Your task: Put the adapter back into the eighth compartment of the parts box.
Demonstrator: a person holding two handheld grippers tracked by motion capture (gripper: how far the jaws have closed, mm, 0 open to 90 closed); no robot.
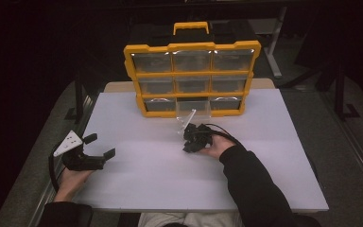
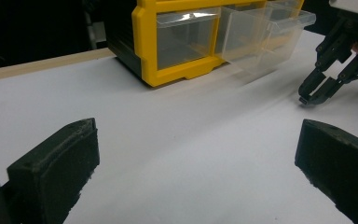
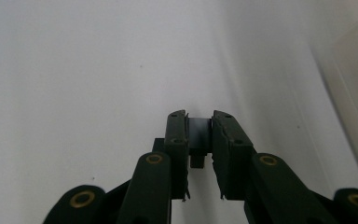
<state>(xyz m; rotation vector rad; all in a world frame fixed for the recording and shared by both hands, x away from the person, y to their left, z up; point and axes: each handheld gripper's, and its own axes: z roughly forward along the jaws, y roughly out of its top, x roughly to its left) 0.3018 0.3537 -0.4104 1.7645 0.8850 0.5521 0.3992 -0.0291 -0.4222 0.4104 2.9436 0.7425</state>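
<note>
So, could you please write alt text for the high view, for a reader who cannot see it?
A yellow organizer with clear drawers stands at the far side of a white table, its bottom middle drawer pulled out. The right gripper points down near that drawer, jaws nearly closed; the left gripper rests at the left, jaws wide open.

White table (image 1: 146, 179); yellow drawer organiser (image 1: 192, 78) stands at far edge, one clear drawer (image 1: 192, 111) pulled out.

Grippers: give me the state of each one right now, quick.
Left gripper: open, jaws wide apart, holding nothing.
Right gripper: jaws nearly closed with a narrow gap; whether anything is held cannot be told.
</note>
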